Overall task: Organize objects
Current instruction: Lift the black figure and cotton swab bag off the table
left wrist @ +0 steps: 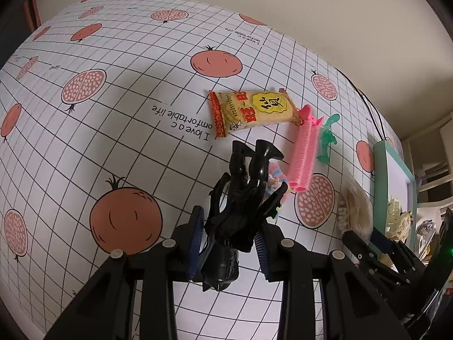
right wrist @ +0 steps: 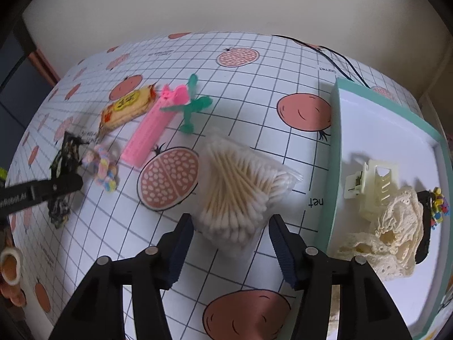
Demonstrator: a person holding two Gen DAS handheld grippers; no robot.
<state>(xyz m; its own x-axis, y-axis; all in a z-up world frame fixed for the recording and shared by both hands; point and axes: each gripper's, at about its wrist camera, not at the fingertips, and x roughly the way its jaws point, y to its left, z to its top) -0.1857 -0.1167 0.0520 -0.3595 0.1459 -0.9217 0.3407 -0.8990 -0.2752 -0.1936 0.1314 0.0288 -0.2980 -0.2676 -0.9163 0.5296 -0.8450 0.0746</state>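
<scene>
The left gripper was pinching a black hair claw, lifted at the lower centre of its view. Behind it lay a pink roller clip and a yellow snack packet. The right gripper stood spread around a bag of cotton swabs; a tray on the right held a cream hair claw.

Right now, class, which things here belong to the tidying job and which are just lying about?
Part of the job:
black hair claw, held in the left hand-held gripper
bag of cotton swabs
pink hair roller
snack packet
teal tray

Just lying about:
black cable
</scene>
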